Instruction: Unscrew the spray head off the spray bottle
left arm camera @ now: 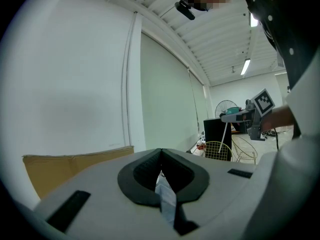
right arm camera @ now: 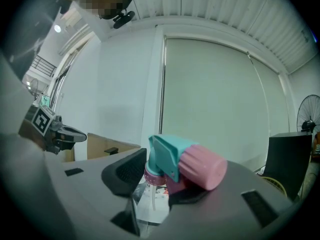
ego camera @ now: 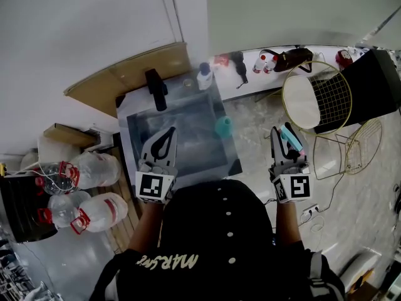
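My right gripper point(right arm camera: 156, 178) is shut on the spray head point(right arm camera: 186, 162), a teal trigger part with a pink nozzle cap and pink collar. Its thin dip tube point(right arm camera: 151, 200) hangs free below the jaws, with no bottle attached. From the head view this gripper point(ego camera: 285, 144) is held to the right of the grey table point(ego camera: 182, 115), the spray head point(ego camera: 292, 137) showing between its fingers. A small teal bottle-like thing point(ego camera: 223, 126) stands at the table's right edge. My left gripper point(ego camera: 166, 135) hovers over the table's front, jaws shut with nothing in them point(left arm camera: 161, 157).
A white bottle with a blue cap point(ego camera: 204, 76) and a black object point(ego camera: 155, 88) stand at the table's far side. Large water jugs point(ego camera: 94, 169) lie at the left. Gold wire chairs point(ego camera: 316, 96) stand to the right, and cardboard point(ego camera: 131, 74) leans behind the table.
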Demonstrator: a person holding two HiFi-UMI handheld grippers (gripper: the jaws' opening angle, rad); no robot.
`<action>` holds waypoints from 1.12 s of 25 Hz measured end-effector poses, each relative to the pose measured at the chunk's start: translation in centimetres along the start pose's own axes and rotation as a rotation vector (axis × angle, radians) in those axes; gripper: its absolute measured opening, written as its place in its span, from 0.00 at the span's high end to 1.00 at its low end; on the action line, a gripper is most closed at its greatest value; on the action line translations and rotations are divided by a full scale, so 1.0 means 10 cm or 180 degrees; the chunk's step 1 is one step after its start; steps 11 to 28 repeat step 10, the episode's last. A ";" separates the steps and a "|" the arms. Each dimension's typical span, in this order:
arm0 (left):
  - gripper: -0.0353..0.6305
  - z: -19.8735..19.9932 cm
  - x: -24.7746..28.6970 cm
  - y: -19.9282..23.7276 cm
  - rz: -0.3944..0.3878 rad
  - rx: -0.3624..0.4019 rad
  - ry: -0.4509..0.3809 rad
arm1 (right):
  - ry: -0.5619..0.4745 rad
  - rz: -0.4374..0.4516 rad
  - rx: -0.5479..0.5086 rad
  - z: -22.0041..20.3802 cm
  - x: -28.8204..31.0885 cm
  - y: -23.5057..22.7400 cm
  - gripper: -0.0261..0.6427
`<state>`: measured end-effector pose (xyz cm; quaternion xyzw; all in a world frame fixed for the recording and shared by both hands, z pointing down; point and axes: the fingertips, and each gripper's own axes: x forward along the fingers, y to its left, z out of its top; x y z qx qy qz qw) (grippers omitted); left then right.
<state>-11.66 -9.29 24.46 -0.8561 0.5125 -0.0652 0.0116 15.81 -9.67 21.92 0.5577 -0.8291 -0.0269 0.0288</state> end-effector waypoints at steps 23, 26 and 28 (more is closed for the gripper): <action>0.91 0.03 0.04 0.04 0.0017 0.0011 -0.0030 | -0.0133 0.0115 0.0059 0.08 0.10 0.10 0.72; 0.91 0.03 0.04 0.04 0.0017 0.0011 -0.0030 | -0.0133 0.0115 0.0059 0.08 0.10 0.10 0.72; 0.91 0.03 0.04 0.04 0.0017 0.0011 -0.0030 | -0.0133 0.0115 0.0059 0.08 0.10 0.10 0.72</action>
